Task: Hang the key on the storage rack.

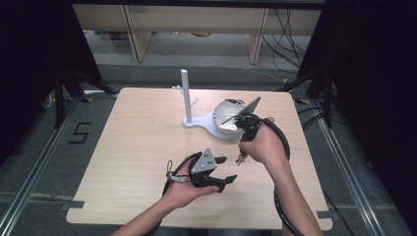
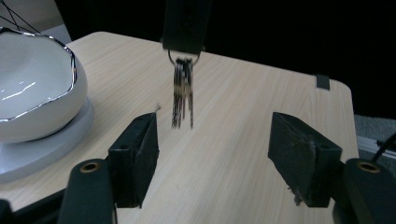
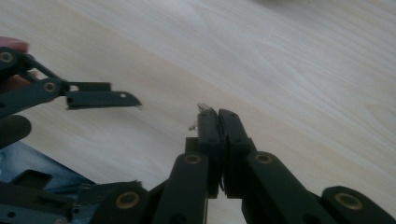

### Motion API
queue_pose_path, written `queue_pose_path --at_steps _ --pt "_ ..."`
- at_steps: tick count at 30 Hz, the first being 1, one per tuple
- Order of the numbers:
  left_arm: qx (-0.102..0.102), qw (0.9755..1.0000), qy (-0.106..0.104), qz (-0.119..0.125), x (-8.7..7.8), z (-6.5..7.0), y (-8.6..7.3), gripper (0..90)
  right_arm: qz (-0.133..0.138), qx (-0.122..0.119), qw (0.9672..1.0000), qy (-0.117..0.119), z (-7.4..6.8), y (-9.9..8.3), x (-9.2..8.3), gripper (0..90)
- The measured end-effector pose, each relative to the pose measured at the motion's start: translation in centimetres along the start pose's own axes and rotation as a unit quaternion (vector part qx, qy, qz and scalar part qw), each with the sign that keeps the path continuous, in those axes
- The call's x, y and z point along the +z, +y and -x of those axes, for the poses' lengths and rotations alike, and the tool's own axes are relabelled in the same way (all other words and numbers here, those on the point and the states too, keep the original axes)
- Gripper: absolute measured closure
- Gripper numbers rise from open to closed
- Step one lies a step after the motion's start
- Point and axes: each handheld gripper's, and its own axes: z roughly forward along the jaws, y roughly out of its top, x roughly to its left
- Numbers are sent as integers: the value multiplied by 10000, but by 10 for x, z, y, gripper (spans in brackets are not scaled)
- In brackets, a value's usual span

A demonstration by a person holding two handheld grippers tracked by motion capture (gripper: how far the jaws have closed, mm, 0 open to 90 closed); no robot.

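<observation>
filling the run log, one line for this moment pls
right gripper: shut on keys, lifted | left gripper: open, nothing held | bowl: on stand

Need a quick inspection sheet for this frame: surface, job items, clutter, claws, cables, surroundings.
Surface: light wooden table, bare around the hands.
Job's things: bunch of keys hanging by its ring from the right claw, above the table, near the person's right hand. White bowl sits on the grey base of a stand with an upright post.
Clutter: nothing seen.
Grippers: left claw open, nothing between its jaws, pointing toward the keys. Right claw shut on the key ring.
Cables: black cable loops around the right hand and down the forearm; loose cables on the floor beyond the table.
Surroundings: grey floor, black tripod legs on both sides, pale wooden furniture behind.
</observation>
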Motion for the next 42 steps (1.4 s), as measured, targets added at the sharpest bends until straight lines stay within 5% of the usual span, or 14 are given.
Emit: queue_pose_path --at_steps 2,5,16,21,23,33,42 --pt "91 9998 113 -97 5 0 1 341 -3 -34 10000 -11 0 1 2 893" --pt "-95 9995 287 9 12 -1 -1 362 4 15 10000 36 1 0 3 893" --pt "-59 9994 317 123 26 -5 7 546 16 -38 10000 36 -4 2 3 893" --pt "-86 9989 448 99 27 -8 5 588 92 -148 9998 64 -3 2 3 893" --pt "2 9988 485 -19 27 -10 4 605 49 6 10000 71 -5 2 3 893" --pt "-82 9989 460 11 27 -15 3 796 128 -56 9998 123 -9 4 2 893" --pt "99 9966 709 -417 18 -18 11 803 305 -24 9988 393 -5 4 0 840"
